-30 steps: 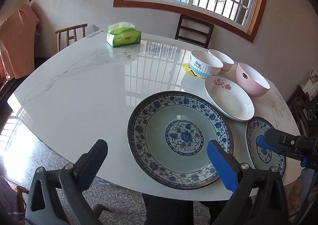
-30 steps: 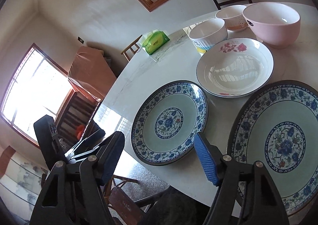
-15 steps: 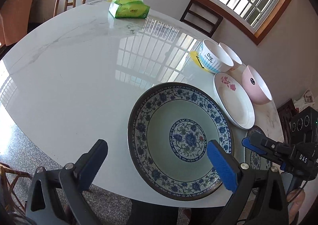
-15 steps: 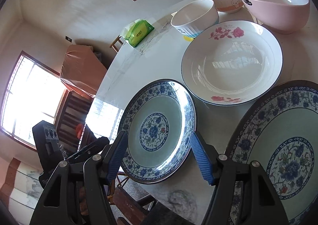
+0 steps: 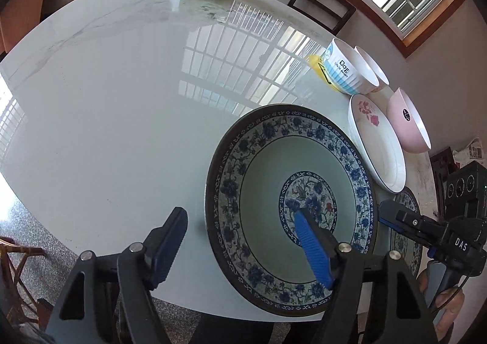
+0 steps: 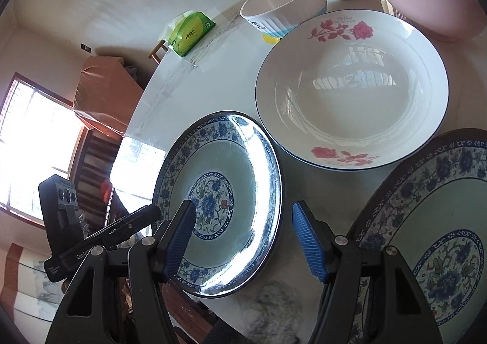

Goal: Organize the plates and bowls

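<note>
Nearest, my left gripper [image 5: 240, 249]: jaws closing, straddling the near-left rim of the large blue plate [image 5: 290, 210], pads not yet pressing. My right gripper [image 6: 243, 240]: jaws apart, empty, over the second blue plate [image 6: 219, 204] at the table [image 5: 121, 100] edge. Beyond: rose plate [image 6: 353, 91], then three bowls. I judge the glazed ceramic stiff, heavy, slippery, breakable; grip the raised rim.
</note>
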Demonstrator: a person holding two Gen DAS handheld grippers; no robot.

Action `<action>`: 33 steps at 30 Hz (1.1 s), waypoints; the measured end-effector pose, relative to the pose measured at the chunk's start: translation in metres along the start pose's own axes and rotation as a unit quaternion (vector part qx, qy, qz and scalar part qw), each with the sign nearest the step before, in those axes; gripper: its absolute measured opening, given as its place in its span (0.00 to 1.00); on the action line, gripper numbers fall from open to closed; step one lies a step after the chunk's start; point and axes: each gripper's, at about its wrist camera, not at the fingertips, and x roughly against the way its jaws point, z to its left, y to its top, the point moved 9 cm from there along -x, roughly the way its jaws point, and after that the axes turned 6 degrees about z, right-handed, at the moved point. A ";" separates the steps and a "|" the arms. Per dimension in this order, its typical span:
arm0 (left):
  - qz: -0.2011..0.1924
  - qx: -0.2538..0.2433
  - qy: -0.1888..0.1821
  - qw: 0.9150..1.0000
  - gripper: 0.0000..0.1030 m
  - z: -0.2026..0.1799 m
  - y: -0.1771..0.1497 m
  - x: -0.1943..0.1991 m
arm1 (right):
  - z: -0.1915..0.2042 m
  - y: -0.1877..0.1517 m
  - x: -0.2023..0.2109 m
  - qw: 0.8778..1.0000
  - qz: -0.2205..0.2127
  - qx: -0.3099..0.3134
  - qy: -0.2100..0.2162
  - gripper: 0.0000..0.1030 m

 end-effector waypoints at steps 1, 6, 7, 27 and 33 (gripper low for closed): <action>0.006 0.000 -0.002 1.000 0.57 0.000 -0.001 -0.002 | -0.001 0.000 -0.003 1.000 0.003 -0.001 0.000 0.62; 0.005 -0.004 0.011 1.000 0.39 0.003 0.001 -0.003 | -0.002 0.002 -0.014 1.000 0.014 -0.001 -0.005 0.60; 0.004 -0.002 0.013 1.000 0.37 0.004 0.002 -0.003 | -0.002 0.002 -0.014 1.000 0.014 -0.001 -0.005 0.60; -0.045 0.019 0.062 0.997 0.23 0.036 0.023 0.016 | 0.003 0.004 -0.030 0.999 0.010 0.011 -0.031 0.19; -0.046 0.033 0.061 0.997 0.23 0.046 0.022 0.016 | 0.009 0.002 -0.036 0.999 0.016 0.015 -0.028 0.19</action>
